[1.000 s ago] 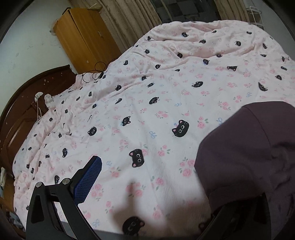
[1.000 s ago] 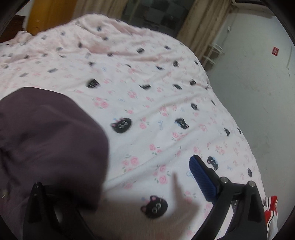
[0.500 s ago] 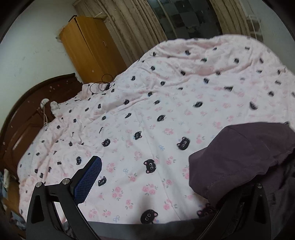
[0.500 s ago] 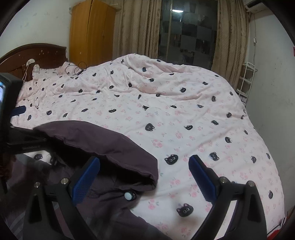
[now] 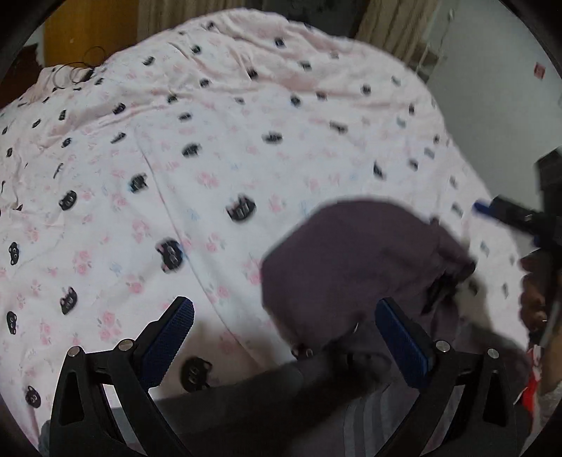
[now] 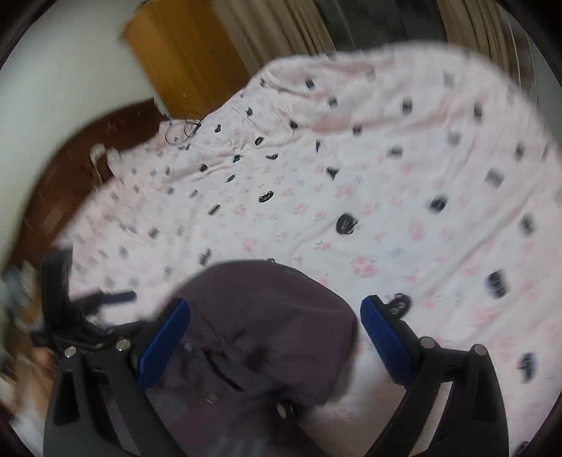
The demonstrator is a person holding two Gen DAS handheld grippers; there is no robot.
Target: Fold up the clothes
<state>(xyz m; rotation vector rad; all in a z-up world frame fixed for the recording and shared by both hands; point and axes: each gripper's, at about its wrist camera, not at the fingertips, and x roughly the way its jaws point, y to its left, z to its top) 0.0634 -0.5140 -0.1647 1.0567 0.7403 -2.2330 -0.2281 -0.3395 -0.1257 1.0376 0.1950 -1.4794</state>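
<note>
A dark purple garment (image 5: 354, 260) lies bunched on the bed (image 5: 210, 147), near its front edge, on a pink cover printed with black cat faces and roses. Both views are blurred by motion.

In the left wrist view the left gripper (image 5: 284, 339) has its blue-padded fingers (image 5: 168, 337) spread wide, with nothing between them; the garment's lower part lies in the gap beyond them, not pinched. The right gripper (image 5: 505, 214) shows at the far right of this view, with a hand (image 5: 534, 295) below it, just beside the garment's right edge.

In the right wrist view the right gripper (image 6: 274, 337) is also wide open and empty, its fingers (image 6: 386, 344) straddling the mound of the garment (image 6: 260, 316) without gripping it. The left gripper (image 6: 102, 302) appears at the left, close to the garment. A wooden wardrobe (image 6: 182, 56), curtains (image 6: 274, 31) and a dark headboard (image 6: 80, 165) stand behind the bed.
</note>
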